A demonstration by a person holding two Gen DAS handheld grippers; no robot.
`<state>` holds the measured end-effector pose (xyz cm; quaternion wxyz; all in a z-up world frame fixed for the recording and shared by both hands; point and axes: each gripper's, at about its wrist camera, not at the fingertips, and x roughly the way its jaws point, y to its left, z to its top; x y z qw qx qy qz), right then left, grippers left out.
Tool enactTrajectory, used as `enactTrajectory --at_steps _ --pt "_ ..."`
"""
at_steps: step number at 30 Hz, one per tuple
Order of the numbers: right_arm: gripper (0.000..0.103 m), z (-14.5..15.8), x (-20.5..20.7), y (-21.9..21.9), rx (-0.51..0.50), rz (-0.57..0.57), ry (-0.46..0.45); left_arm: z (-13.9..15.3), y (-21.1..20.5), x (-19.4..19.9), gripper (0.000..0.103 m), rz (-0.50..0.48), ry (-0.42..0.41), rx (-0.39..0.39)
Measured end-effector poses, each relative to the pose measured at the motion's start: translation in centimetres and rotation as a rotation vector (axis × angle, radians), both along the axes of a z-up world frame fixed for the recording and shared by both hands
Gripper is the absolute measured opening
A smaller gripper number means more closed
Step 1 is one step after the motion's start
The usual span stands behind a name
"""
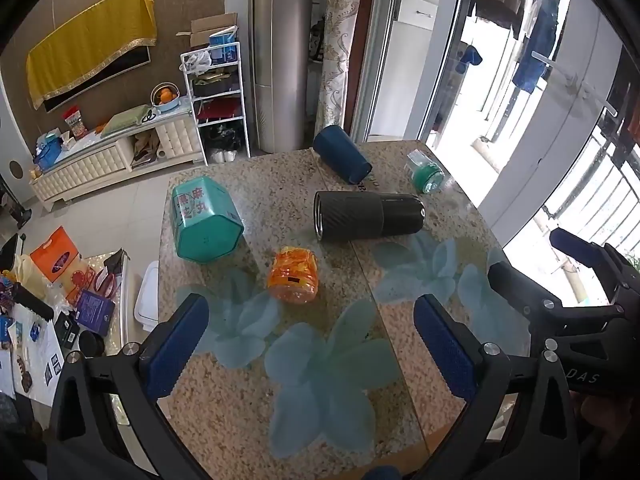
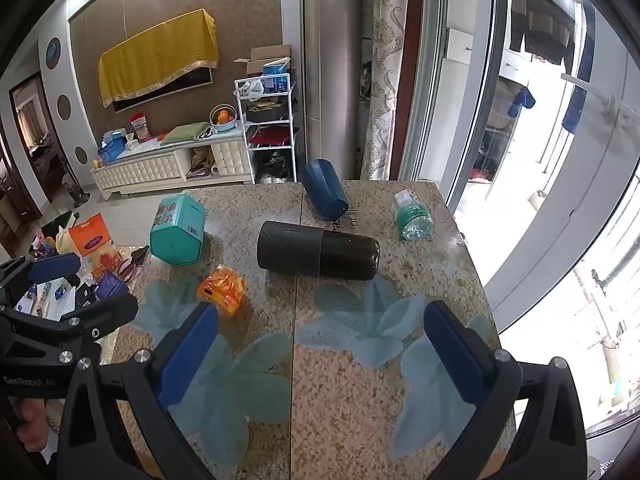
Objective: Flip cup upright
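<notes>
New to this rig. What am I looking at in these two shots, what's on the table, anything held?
There is no robot arm. A person holds a two-finger gripper in each hand, and each gripper carries a fisheye camera looking forward along its fingers. One picture is from the left gripper, the other from the right gripper. Each view also catches the other gripper at its edge.

Both sets of jaws stand wide apart with only tabletop between them, so nothing is held.

On the speckled table, printed with pale blue flowers, all lying on their sides: a black cup in the middle, a dark blue cup behind it, a teal hexagonal tin, an orange jar and a small green-labelled clear bottle. None is upright yet.
</notes>
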<state>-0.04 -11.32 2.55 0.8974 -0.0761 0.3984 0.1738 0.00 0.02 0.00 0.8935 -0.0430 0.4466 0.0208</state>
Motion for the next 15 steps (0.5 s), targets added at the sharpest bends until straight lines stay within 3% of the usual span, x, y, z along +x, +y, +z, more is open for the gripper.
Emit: enactTrajectory --at_steps 15 --pt "0.103 -0.26 -0.20 -0.19 0.004 0.000 0.005 -0.02 0.07 -0.40 0.103 0.000 -0.002 0.003"
